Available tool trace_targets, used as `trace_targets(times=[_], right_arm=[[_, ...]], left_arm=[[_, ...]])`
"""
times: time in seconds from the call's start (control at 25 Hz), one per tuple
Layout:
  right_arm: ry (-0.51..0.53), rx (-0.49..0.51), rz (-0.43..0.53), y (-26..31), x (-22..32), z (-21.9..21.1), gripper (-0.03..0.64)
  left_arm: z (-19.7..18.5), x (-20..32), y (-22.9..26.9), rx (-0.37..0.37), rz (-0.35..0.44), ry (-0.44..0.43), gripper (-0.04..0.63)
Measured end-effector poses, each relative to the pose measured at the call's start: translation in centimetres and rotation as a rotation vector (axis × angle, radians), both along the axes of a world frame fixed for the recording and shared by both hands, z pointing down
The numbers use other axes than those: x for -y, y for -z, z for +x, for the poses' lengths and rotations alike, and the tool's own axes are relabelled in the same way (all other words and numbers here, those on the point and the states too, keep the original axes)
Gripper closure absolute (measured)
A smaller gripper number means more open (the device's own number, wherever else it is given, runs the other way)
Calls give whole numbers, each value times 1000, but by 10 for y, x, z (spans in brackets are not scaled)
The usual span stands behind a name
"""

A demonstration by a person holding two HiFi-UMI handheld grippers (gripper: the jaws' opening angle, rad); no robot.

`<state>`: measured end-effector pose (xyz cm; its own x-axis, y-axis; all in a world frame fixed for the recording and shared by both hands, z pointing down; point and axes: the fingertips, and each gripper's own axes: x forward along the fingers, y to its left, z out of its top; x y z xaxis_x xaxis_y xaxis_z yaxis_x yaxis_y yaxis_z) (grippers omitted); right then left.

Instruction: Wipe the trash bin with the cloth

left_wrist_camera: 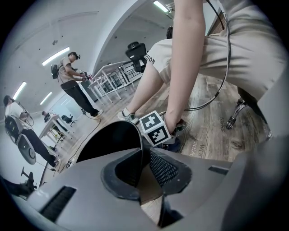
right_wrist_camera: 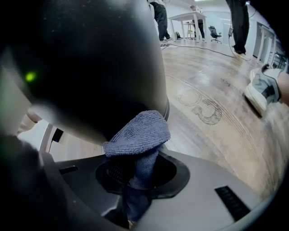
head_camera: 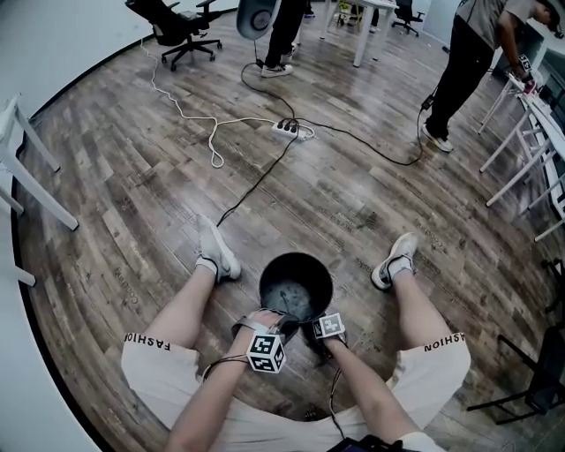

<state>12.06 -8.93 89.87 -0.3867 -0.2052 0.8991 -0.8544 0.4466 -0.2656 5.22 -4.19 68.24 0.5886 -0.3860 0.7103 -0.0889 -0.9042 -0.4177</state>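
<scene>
The black trash bin [head_camera: 296,281] stands on the wood floor between the seated person's legs, its mouth facing up. My left gripper [left_wrist_camera: 143,164] is shut on the bin's thin rim [left_wrist_camera: 135,135] at the near side, with the wall running between the two jaws. The blue cloth [right_wrist_camera: 137,137] is bunched up in my right gripper [right_wrist_camera: 140,167], which is shut on it. It presses against the bin's dark outer wall [right_wrist_camera: 90,58], low and close to the floor. In the head view the right gripper's marker cube [head_camera: 328,327] sits beside the bin's near right edge.
A white power strip [head_camera: 291,130] with cables trailing from it lies on the floor beyond the bin. Two people stand at the back [head_camera: 463,62], near white table legs [head_camera: 521,150]. An office chair [head_camera: 177,26] is far left, a black chair base [head_camera: 530,388] near right.
</scene>
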Motion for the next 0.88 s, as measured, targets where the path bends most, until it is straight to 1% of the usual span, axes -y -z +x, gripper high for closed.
trace_targets(times=[0.08,0.16,0.24,0.32,0.44,0.48,0.56,0.72,0.88], right_arm=[[-9,-9,-12,0,0,3,528],[-23,-3,-65,16,-9,4,528],[-34,27,-107,37,-17,4,528],[-30,78,-112,51,-20,5,528],[6,140,-100,92,-29,9,528],[23,152,-84,109,-32,11,528],[44,185,-39,143,-36,12,528],[77,254,86,209,-34,1,528],[170,270,223,255,-31,-15,528]], left_arm=[[1,1,0,0,11,6,526],[2,0,-1,1,21,10,526],[1,0,-1,-1,25,16,526],[-3,1,0,0,30,32,521],[-13,8,3,9,48,59,447],[-16,9,4,9,47,61,428],[-20,9,3,7,39,58,419],[-23,8,1,16,41,51,419],[-24,8,-8,60,45,47,433]])
